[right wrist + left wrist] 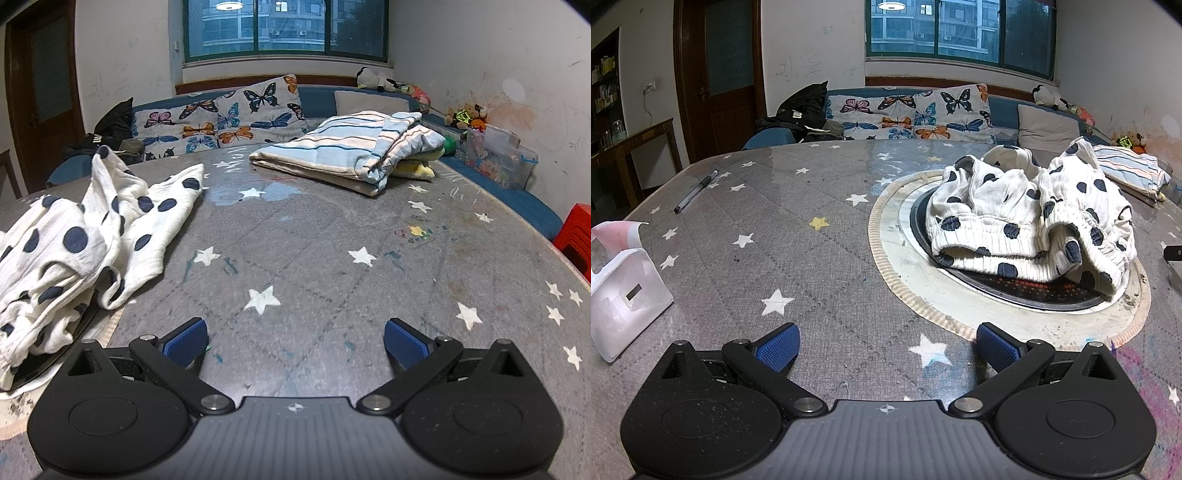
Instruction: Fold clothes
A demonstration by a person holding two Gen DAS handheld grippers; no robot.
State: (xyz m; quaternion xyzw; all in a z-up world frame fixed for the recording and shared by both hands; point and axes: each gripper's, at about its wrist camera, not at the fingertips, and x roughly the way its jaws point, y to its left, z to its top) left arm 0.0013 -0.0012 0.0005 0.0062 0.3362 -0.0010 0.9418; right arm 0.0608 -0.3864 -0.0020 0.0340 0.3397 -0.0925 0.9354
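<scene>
Left wrist view shows the spotted garment (1030, 221), white with dark dots, lying in a crumpled heap on the round black plate (1034, 295) set into the middle of the table (831, 258). It is bunched up with its stretchy cuffs sticking out, so I think no folding has been done on it yet. Right wrist view shows the same heap (74, 240) at the left side, and a striped blue cloth (347, 147) lying folded flat near the far edge of the table, so that one looks finished. The left gripper (888, 347) has its blue pads spread wide and holds nothing, low over the table, near the heap. The right gripper (295, 343) is wide open and empty too. A pen (696, 191) and a tissue box (624, 291) sit by the left edge. Most of the job on the spotted one is still left.
</scene>
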